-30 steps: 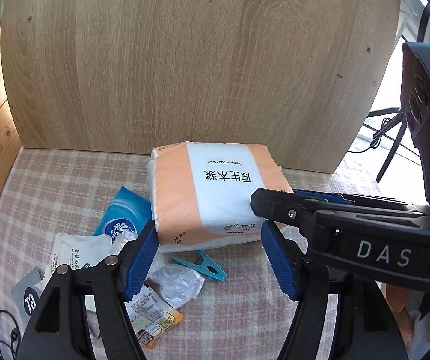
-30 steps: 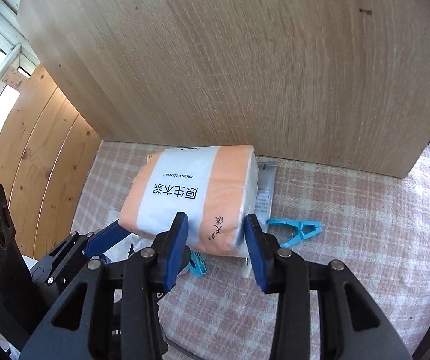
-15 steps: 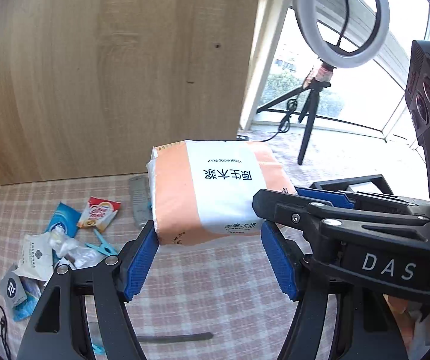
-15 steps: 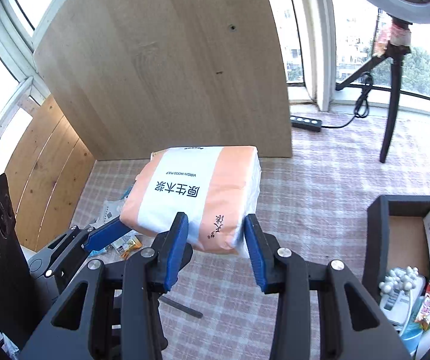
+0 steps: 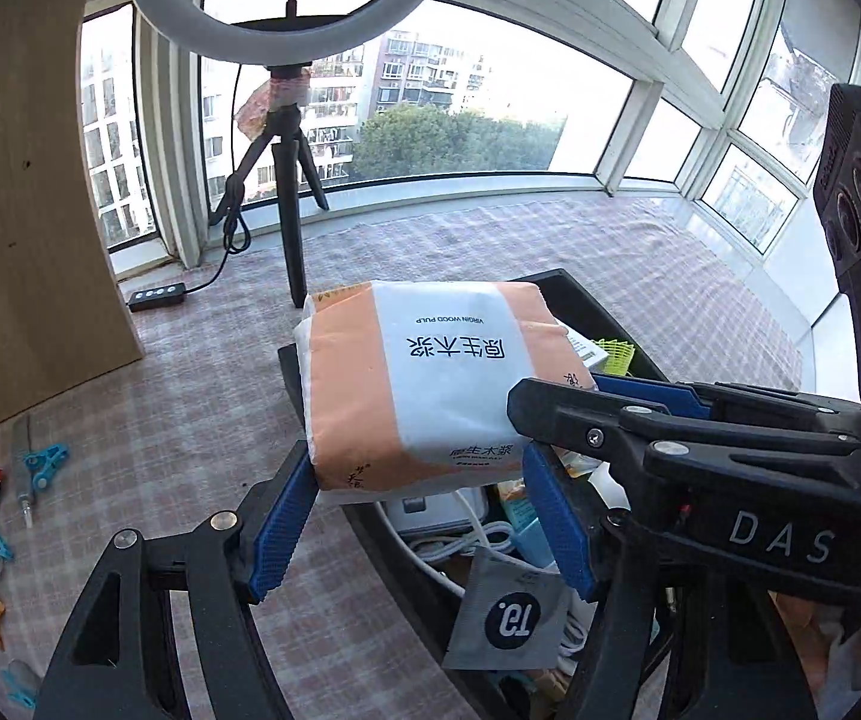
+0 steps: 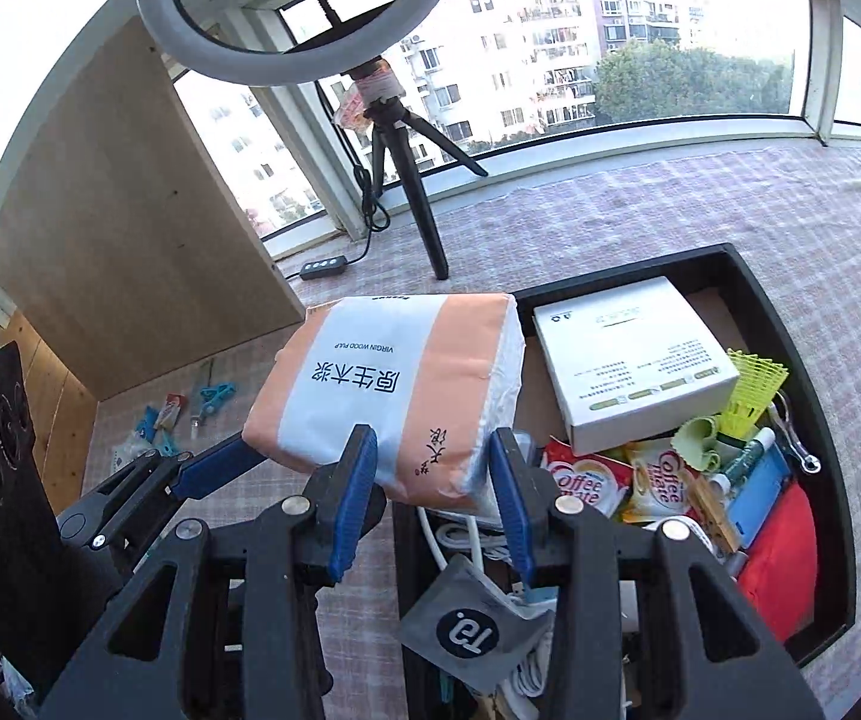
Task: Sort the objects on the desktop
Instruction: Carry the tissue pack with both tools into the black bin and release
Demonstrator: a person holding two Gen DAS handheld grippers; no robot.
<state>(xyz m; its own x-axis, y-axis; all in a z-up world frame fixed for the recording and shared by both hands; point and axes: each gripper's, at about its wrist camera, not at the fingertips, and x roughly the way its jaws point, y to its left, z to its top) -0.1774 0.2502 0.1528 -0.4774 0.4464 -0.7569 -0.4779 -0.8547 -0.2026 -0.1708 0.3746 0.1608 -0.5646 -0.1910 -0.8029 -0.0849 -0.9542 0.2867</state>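
Observation:
An orange and white tissue pack is held in the air between both grippers. My left gripper is shut on one end of it. My right gripper is shut on its other end, and the pack shows there too. The pack hangs over the left edge of a black storage box, which holds a white carton, Coffee Mate sachets, a red pouch and other small items. The box rim also shows in the left wrist view.
A ring light on a black tripod stands behind the box, with a cable and remote. A wooden board stands at the left. Blue clips and sachets lie on the checked cloth at the left. A grey sachet lies at the box's near end.
Both grippers have carried the tissue pack to the right, away from the wooden board and the scattered items, until it hangs over the black box. Both grips are unchanged.

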